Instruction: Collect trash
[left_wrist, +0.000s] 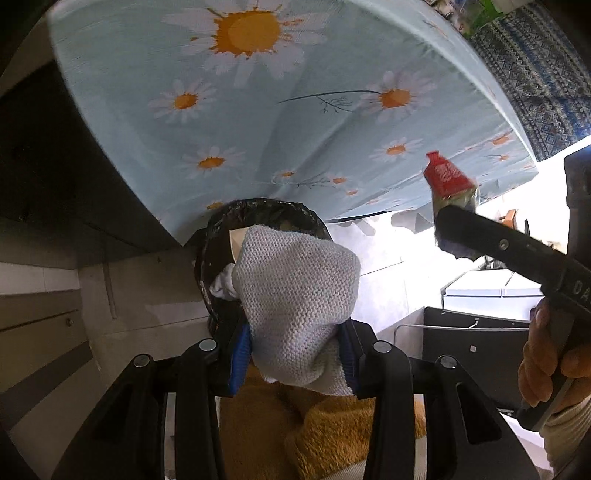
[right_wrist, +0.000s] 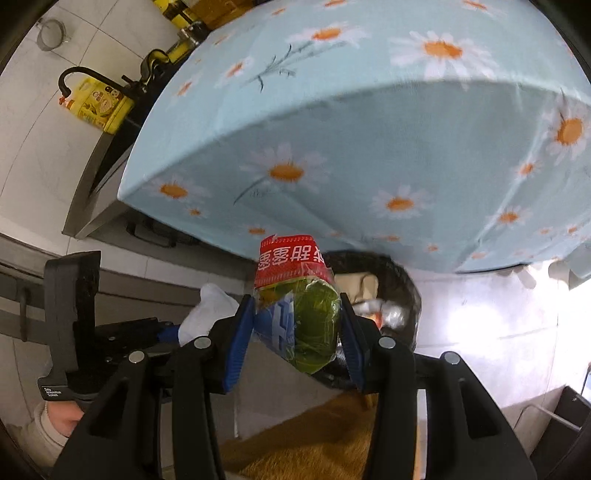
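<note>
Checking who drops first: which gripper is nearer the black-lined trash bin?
Left. The left gripper, holding a white knitted cloth, hangs right at the trash bin rim. The right gripper, holding a snack packet, sits farther back.

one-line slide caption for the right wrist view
Right gripper clamps a red-and-green plastic snack packet above the black-lined trash bin.

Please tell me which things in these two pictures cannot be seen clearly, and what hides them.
- Trash bin, left wrist view: the grey knitted cloth in the left gripper covers most of its opening.
- Bin contents, right wrist view: the snack packet in the right gripper hides most of them.
- Packet, left wrist view: its lower end is behind the right gripper's finger.
- Yellow container: label too small to read.
</note>
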